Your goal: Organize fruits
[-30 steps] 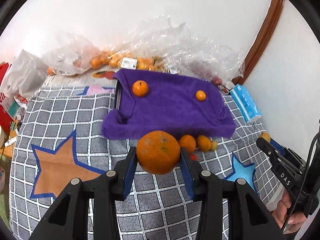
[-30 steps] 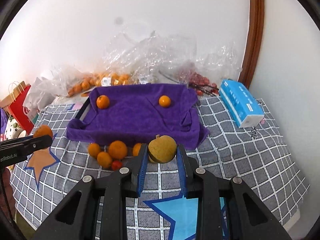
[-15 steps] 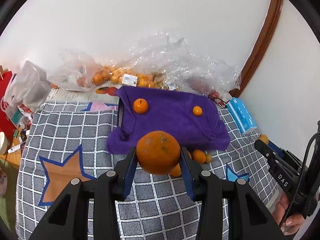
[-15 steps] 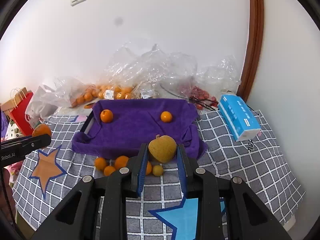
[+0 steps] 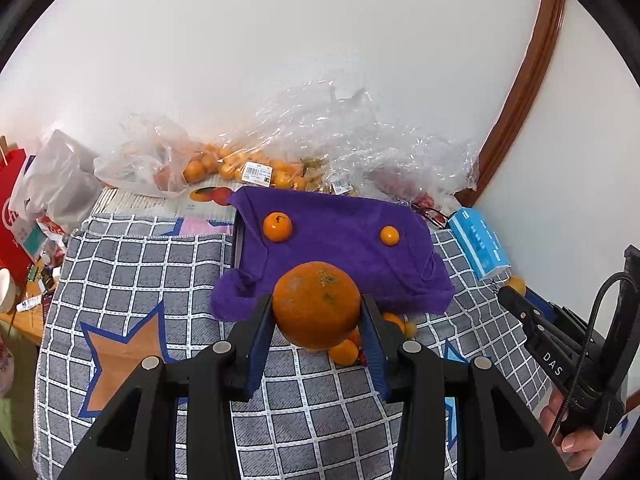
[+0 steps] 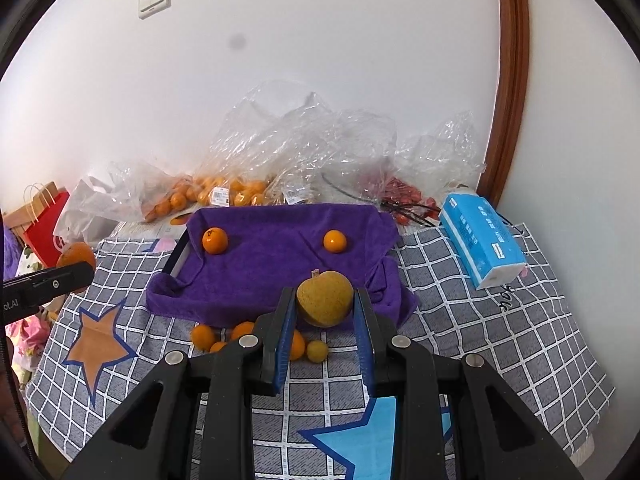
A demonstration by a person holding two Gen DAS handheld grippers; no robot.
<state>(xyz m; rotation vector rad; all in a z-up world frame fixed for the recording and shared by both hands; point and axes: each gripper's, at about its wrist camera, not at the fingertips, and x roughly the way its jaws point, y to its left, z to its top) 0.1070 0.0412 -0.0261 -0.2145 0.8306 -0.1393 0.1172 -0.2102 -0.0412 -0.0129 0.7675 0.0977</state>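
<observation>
Between the left gripper's (image 5: pixel 318 312) jaws sits a big orange (image 5: pixel 317 304), squeezed tight. Pinched in the right gripper (image 6: pixel 325 304) is a yellow fruit (image 6: pixel 325 298). Only two small oranges (image 6: pixel 215 240) lie on the purple towel (image 6: pixel 276 264); several loose fruits (image 6: pixel 203 336) wait on the cloth just before it, so most work is left.

Small fruits (image 5: pixel 348 350) partly hidden behind held orange (image 5: pixel 317 304) and fingers (image 5: pixel 374 344).

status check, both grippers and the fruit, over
Left gripper shut on large orange. Right gripper shut on yellow fruit. Both held above checked cloth, short of purple towel. Path clear.
</observation>
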